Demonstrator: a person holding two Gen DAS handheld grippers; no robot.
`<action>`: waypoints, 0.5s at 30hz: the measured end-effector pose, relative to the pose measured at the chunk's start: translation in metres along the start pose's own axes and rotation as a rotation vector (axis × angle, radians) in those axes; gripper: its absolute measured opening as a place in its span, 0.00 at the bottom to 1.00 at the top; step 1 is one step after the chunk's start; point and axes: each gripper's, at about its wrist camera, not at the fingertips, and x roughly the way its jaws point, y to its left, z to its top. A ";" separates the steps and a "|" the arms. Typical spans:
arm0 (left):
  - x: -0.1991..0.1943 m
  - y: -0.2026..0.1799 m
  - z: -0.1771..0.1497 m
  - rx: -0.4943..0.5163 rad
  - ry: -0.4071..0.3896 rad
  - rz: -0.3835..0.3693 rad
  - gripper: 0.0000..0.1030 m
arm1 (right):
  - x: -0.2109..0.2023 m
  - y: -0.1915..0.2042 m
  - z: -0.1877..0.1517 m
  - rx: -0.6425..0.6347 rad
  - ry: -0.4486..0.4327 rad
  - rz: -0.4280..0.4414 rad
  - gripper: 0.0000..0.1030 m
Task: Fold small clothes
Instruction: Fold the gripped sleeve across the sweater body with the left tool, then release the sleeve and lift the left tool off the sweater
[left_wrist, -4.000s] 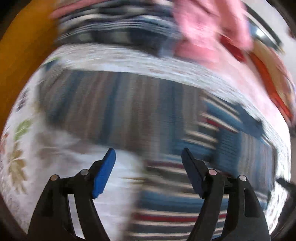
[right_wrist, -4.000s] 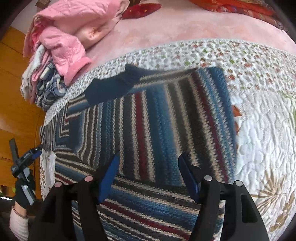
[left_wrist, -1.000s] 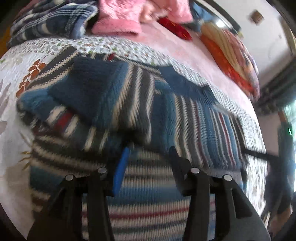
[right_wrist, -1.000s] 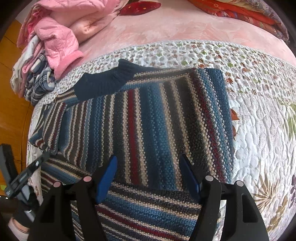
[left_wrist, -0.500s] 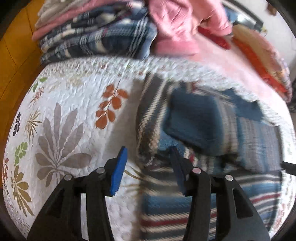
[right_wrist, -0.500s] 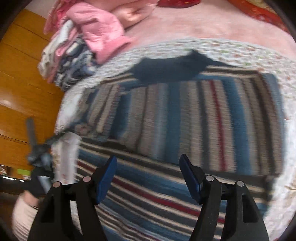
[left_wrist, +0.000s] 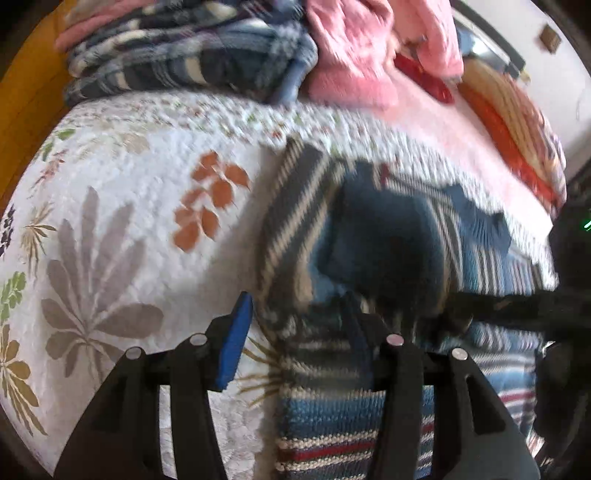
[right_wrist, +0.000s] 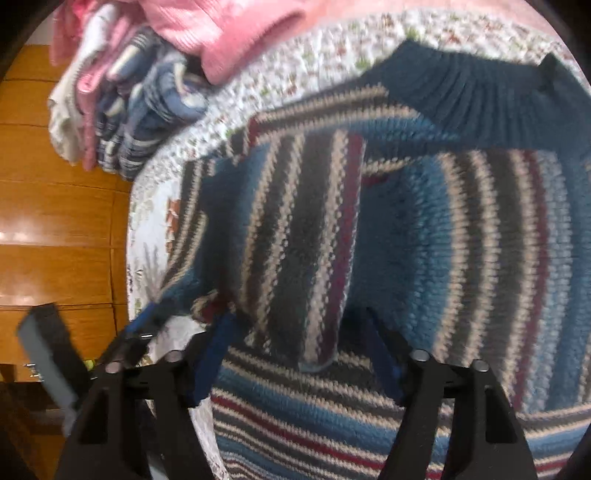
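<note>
The left tongs (left_wrist: 295, 332) stand wide apart with nothing between them, low over the left edge of a striped knit sweater (left_wrist: 388, 258); the blue-padded left finger (left_wrist: 236, 339) hangs above bare quilt while the right finger sits over the knit. The right tongs (right_wrist: 295, 358) are likewise spread wide and hold nothing, poised just above the sweater, with a folded-over sleeve (right_wrist: 295, 240) running from between the fingers up and away. In the right wrist view the left tongs show at the lower left, at the sweater's edge.

The sweater is a chunky knit in bands of blue, grey, cream and dark red, with a solid dark-blue ribbed collar (right_wrist: 480, 96) at its far end. The body's stripes run lengthwise away from the tongs, while a band nearest the tongs runs crosswise. It lies spread on a white quilted bedspread (left_wrist: 110, 221) printed with grey, orange and green leaves and edged in a small floral border. Both views are somewhat motion-blurred.

Beyond the quilt's far edge sits a stack of folded plaid clothes (left_wrist: 184, 55) with pink garments (left_wrist: 351, 55) beside and on top. Orange wood panelling (right_wrist: 55, 221) lies to the left of the bed.
</note>
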 end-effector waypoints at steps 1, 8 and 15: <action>-0.003 0.002 0.002 0.000 -0.013 0.005 0.49 | 0.002 0.000 0.001 -0.005 0.004 -0.004 0.39; -0.011 0.009 0.010 -0.041 -0.062 0.050 0.49 | -0.047 0.003 -0.003 -0.072 -0.087 -0.009 0.24; 0.006 -0.015 -0.003 0.056 -0.014 0.066 0.50 | -0.091 -0.028 0.002 -0.083 -0.142 -0.120 0.24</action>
